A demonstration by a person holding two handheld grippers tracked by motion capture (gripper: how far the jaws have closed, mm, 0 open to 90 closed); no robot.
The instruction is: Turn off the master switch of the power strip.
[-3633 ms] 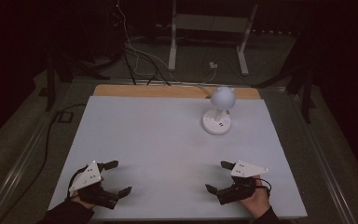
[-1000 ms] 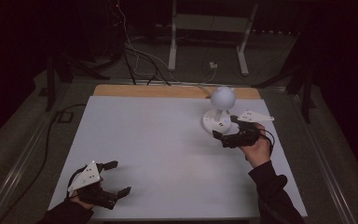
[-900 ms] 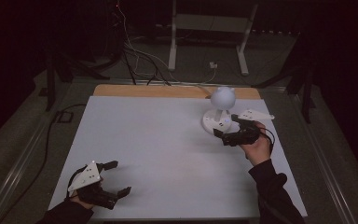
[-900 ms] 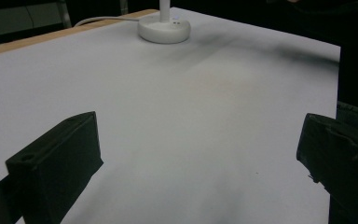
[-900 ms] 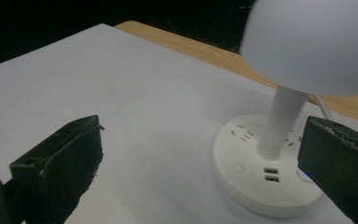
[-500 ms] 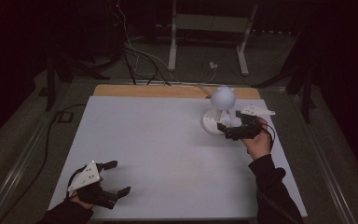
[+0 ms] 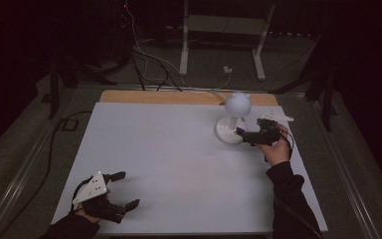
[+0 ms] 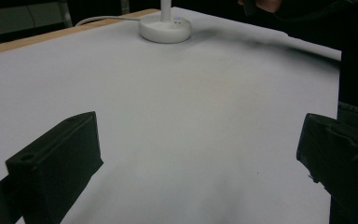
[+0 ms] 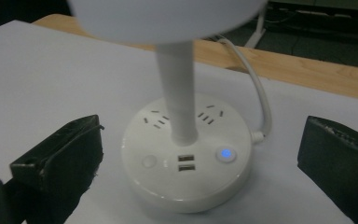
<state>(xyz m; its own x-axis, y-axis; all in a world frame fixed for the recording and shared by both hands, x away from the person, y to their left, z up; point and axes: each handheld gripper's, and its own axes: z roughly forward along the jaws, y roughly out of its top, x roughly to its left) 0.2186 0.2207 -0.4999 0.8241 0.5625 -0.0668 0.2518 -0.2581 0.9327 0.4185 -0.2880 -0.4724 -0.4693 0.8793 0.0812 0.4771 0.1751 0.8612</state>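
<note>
Lamp (image 7: 233, 119) stands toward the white surface's (image 7: 169, 154) far right, with the left gripper (image 7: 110, 195) resting open-jawed at the near left corner and the right gripper (image 7: 251, 134) open-jawed just beside its round base (image 9: 186, 163).

Dim room, dark all round. White table top (image 7: 169, 149) with a wooden strip (image 7: 149, 96) along its far edge. Grey floor (image 7: 25, 149) beyond and to either side. White metal stand legs (image 7: 184, 45) at the far middle, a crossbar between them. Loose cables (image 7: 144, 55) trailing over the floor behind the table; a dark cable (image 7: 49, 144) running down the left side. Black frame posts (image 7: 54, 84) at left and right.
</note>
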